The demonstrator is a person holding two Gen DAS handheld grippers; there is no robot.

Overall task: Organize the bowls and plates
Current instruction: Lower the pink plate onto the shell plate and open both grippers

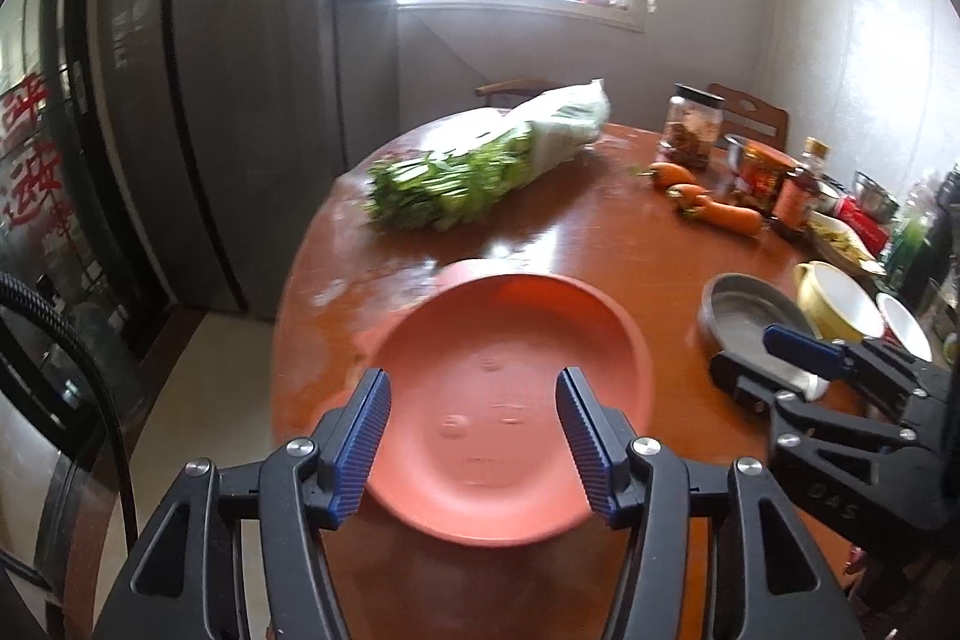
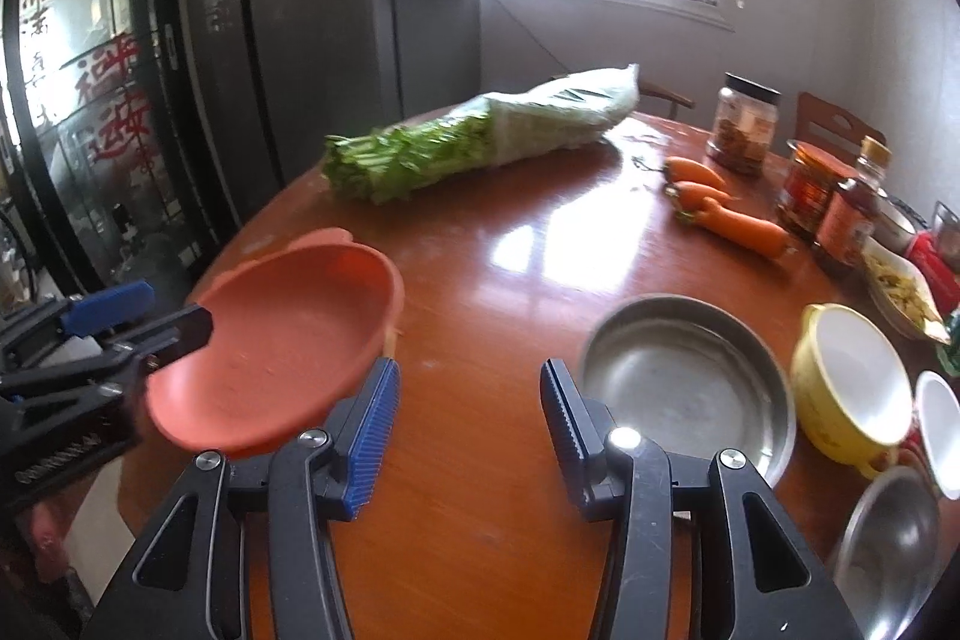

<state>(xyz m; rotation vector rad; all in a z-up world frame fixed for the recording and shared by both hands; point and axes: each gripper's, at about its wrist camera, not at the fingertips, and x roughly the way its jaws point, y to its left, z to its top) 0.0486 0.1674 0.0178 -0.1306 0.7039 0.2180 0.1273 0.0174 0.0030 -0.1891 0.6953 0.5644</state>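
Between the L tongs' blue pads: orange plate. Jaws spread; pads stand clear of the rim on both sides, no pinch. In the R wrist view the L tongs sit at the plate's near-left rim, one black finger overlapping it; whether it touches: cannot tell.

Plate pos.: at the near-left edge of the round wooden table, partly overhanging it, resting on a 2nd pinkish plate whose rim shows just behind. Slightly tilted.

R tongs: jaws spread, nothing between them, bare tabletop below. The L wrist view shows the R tongs with fingertips over the near rim of the steel dish.

Ahead-right of R tongs: steel dish, empty, flat on the table. Just beside it, further right: yellow bowl w/ white inside, then a white cup. Near right, below these: steel bowl.

Far side of table: bagged greens lying on their side, ahead of both tongs. Ahead-right: carrots, then jars and bottles, well apart from the plates.
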